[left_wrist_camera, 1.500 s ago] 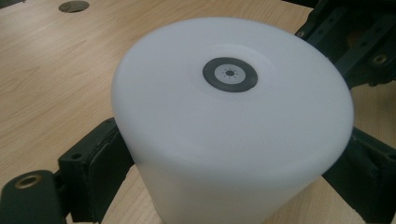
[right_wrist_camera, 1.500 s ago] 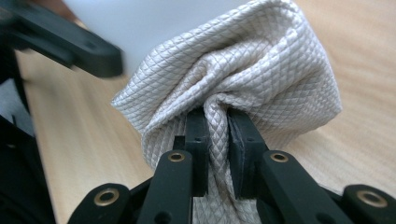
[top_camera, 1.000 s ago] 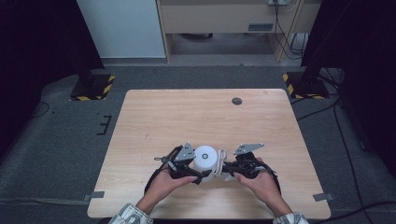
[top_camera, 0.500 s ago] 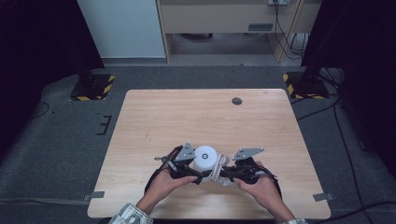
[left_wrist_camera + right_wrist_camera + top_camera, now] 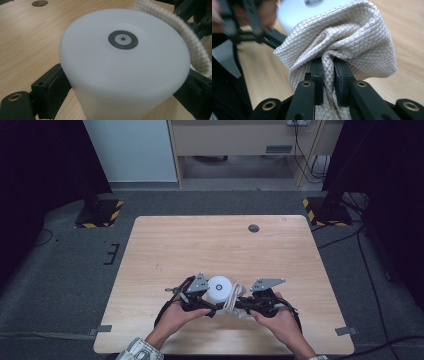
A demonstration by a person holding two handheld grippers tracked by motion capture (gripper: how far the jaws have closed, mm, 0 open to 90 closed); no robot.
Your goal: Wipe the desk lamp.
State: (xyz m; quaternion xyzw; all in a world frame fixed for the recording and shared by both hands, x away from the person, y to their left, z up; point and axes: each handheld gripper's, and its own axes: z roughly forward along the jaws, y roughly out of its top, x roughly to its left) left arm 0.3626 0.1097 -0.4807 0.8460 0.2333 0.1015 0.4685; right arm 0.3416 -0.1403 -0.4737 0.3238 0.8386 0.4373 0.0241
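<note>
In the high view, a white cylinder [image 5: 220,290] is seen standing upright on the wooden table [image 5: 200,245], near the front edge where the person's hands come in. It is flanked by the left gripper [image 5: 209,308] and the right gripper [image 5: 239,303], each held in a hand. A pale cloth [image 5: 235,296] is bunched just beside the cylinder on its right. A small dark round spot [image 5: 253,228] is set in the tabletop near the far edge, well apart from the work.

In the left gripper view, the cylinder [image 5: 125,65] is clasped between the two black jaws, whose pads are pressed against its sides low down. A dark ring [image 5: 122,40] is marked on its flat top. The edge of the cloth [image 5: 190,47] is curved around its far right side.

In the right gripper view, the jaws are closed almost fully, and a fold of the quilted cloth [image 5: 347,42] is pinched tight between them. The rest of the cloth is bulged above the jaws, with the cylinder [image 5: 294,12] blurred behind it.
</note>
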